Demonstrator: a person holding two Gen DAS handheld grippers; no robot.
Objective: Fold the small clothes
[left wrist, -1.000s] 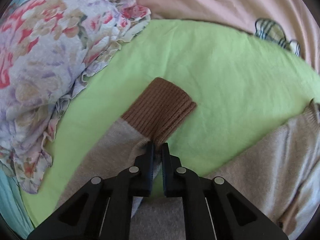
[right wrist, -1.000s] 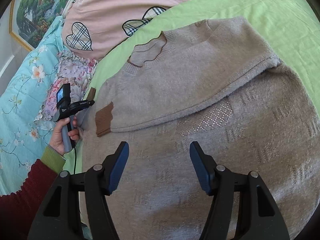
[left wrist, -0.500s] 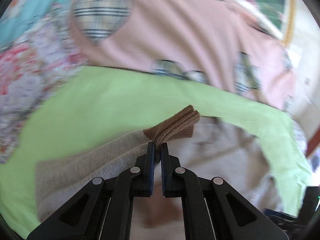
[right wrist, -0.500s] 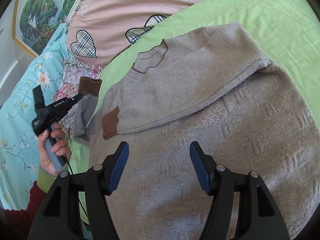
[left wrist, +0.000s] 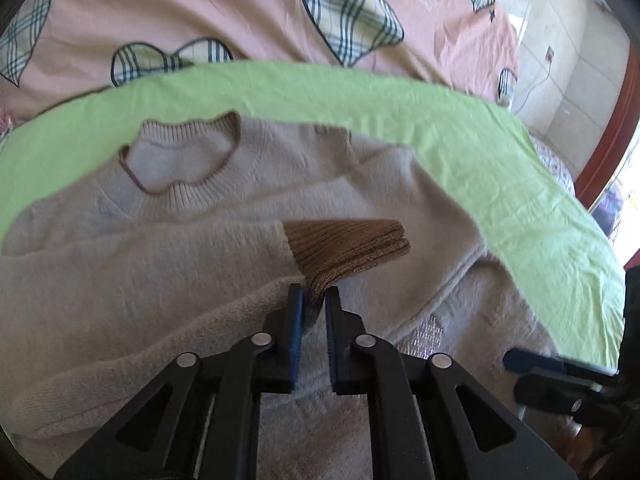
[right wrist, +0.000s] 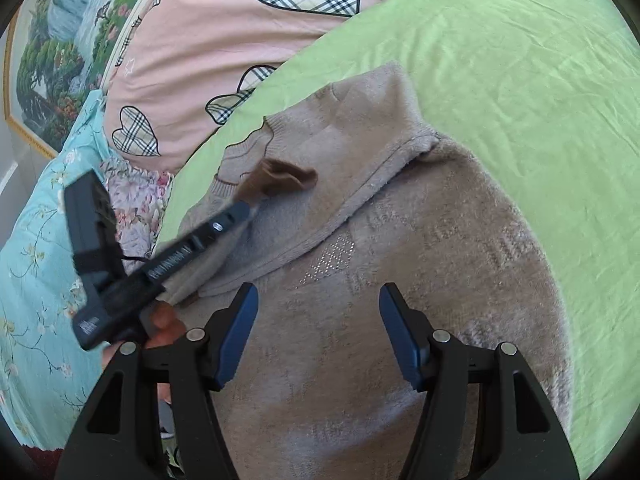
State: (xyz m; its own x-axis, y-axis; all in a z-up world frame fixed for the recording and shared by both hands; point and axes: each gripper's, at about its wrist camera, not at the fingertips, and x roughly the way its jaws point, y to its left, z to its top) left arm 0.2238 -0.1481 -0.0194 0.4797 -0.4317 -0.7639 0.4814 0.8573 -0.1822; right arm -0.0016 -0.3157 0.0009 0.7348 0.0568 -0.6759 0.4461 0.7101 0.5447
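A beige knit sweater (left wrist: 192,248) lies face up on the green sheet, its right sleeve folded across the chest. My left gripper (left wrist: 314,300) hangs over the chest with the lower edge of the brown ribbed sleeve cuff (left wrist: 348,248) pinched between its tips; the jaws are opening, with a narrow gap below the fabric. In the right wrist view the left gripper (right wrist: 250,208) reaches in from the left with the cuff (right wrist: 288,178) draped at its tip. My right gripper (right wrist: 318,300) hovers open above the sweater's body (right wrist: 420,260), nothing between its fingers.
The green sheet (left wrist: 480,140) borders the sweater at the back and right. A pink quilt with plaid hearts (left wrist: 240,12) lies behind it. A floral pillow (right wrist: 132,184) and turquoise bedding (right wrist: 36,240) sit at the left. A person's hand (right wrist: 160,320) grips the left tool.
My left gripper carried the brown cuff from the green sheet at the sweater's left side across onto its chest, laying the sleeve over the body, and its jaws have parted slightly. The right gripper drifted a little.
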